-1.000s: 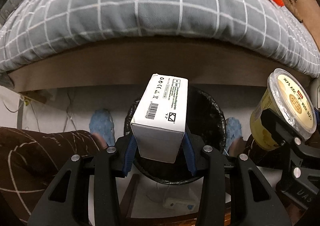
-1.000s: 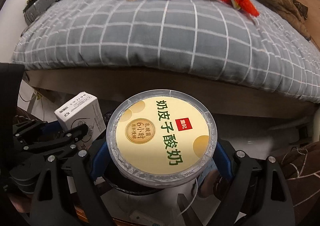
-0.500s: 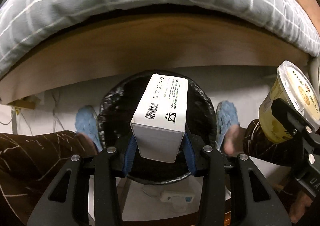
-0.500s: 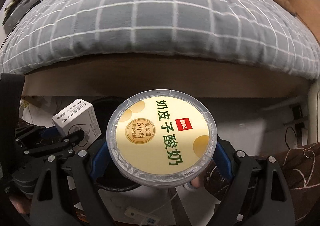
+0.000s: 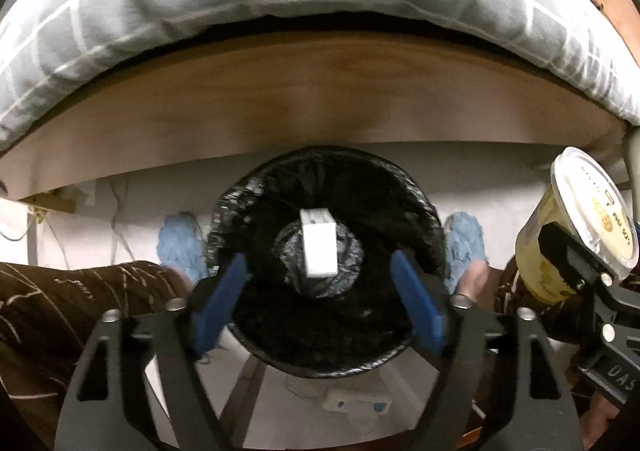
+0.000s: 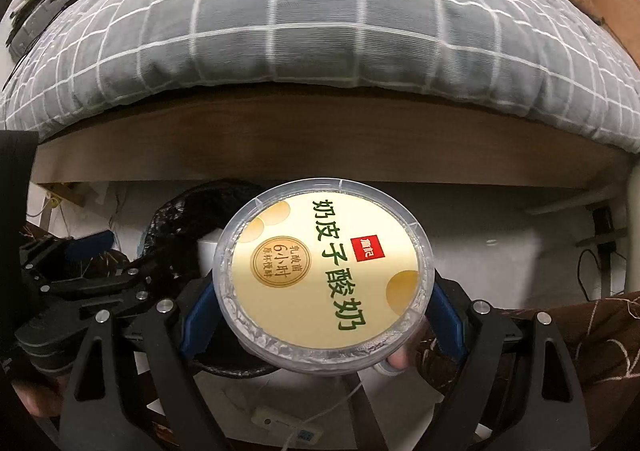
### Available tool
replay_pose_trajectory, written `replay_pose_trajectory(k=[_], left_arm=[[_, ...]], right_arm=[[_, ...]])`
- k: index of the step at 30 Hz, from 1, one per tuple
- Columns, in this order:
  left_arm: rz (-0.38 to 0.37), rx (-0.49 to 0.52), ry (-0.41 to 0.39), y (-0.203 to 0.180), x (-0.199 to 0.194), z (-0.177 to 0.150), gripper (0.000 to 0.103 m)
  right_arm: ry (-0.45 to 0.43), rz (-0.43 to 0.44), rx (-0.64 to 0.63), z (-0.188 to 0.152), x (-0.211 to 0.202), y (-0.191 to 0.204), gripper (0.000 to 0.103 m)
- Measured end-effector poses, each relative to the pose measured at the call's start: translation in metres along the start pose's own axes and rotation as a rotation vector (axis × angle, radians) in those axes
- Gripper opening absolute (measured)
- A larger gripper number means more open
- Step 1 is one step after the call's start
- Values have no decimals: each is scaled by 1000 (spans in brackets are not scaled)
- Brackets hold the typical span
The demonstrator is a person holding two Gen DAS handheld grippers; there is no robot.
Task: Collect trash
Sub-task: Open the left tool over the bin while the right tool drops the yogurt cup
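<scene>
- The white box (image 5: 318, 247) is sitting inside the black-lined trash bin (image 5: 240, 207), down near the bottom of the bag, blurred and free of any grip.
- The left gripper (image 5: 320, 301) is hanging straight above the bin mouth, its jaws opening wide; the blue pads (image 5: 218, 305) are standing well apart with nothing pressed between them, the box lying far below the gap.
- The yogurt cup (image 6: 324, 283) is sitting in the right gripper (image 6: 320, 311), clamped at its sides by the blue pads, its yellow printed lid facing the camera.
- In the left wrist view the same cup is showing at the right edge, tilted, just beside the bin rather than over its middle.
- In the right wrist view the cup is covering part of the bin, and the left gripper is showing low at the left, next to the bin's rim.
- The person's feet in blue slippers (image 5: 176, 247) are resting on the pale floor (image 5: 500, 179) on either side of the bin, with brown patterned trouser legs (image 5: 80, 299) reaching in from both sides.
- A wooden bed frame (image 6: 320, 139) is running across behind the bin, and a grey checked quilt (image 6: 320, 11) is bulging over its edge.
</scene>
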State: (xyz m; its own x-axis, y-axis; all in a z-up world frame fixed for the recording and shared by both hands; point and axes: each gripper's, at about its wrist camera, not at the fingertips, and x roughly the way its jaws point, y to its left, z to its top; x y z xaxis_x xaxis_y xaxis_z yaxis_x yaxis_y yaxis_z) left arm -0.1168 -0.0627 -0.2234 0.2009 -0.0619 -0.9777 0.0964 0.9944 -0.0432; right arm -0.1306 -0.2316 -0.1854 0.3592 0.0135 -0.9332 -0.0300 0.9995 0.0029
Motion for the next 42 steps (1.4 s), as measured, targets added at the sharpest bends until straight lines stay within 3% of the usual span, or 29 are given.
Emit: replay_pose_trajectory(k=[5, 22, 33, 39, 42], left_arm=[[27, -47, -33, 26, -13, 0, 97], [122, -185, -74, 120, -32, -19, 97], [134, -241, -88, 141, -33, -25, 97], [130, -245, -109, 139, -42, -26, 97], [118, -237, -126, 134, -49, -25, 97]], right_arm=[[10, 26, -26, 7, 2, 22, 83], [57, 79, -144, 19, 20, 112, 83], [47, 88, -177, 21, 23, 127, 85], [20, 66, -199, 21, 17, 125, 95], [6, 53, -179, 23, 12, 117, 95]])
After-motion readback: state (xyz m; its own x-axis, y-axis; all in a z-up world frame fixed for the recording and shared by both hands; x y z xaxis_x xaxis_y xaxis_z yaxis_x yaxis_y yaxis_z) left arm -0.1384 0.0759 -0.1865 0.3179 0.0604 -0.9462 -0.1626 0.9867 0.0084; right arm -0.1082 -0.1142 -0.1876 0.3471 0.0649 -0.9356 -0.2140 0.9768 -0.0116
